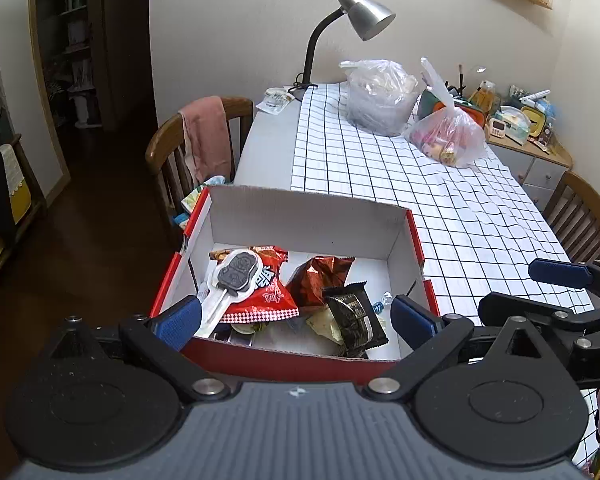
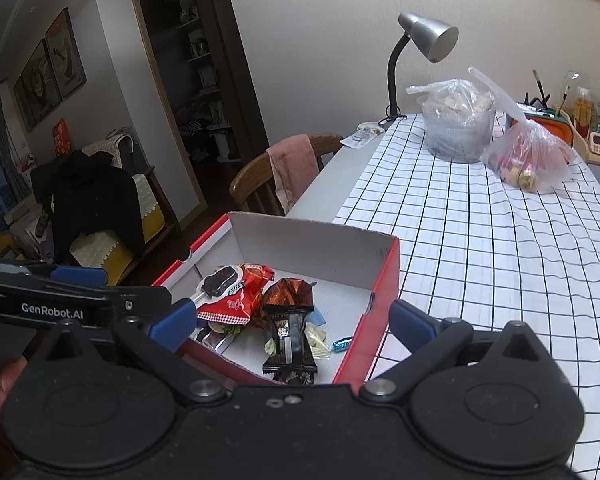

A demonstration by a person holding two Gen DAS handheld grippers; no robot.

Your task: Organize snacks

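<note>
Red-edged box (image 1: 414, 236), tongs (image 1: 296, 320) apparently clear

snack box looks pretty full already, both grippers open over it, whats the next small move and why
Probably swing the right gripper toward the pink plastic bag far along the table. Both grippers are open and hold nothing, the box already holds several packets, and that bag seems to hold more snacks.

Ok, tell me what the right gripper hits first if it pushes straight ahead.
Probably the black snack packet, lying in the red box right between the open right gripper fingers. Depth is unclear; the box's near wall could come first if it travels low.
</note>
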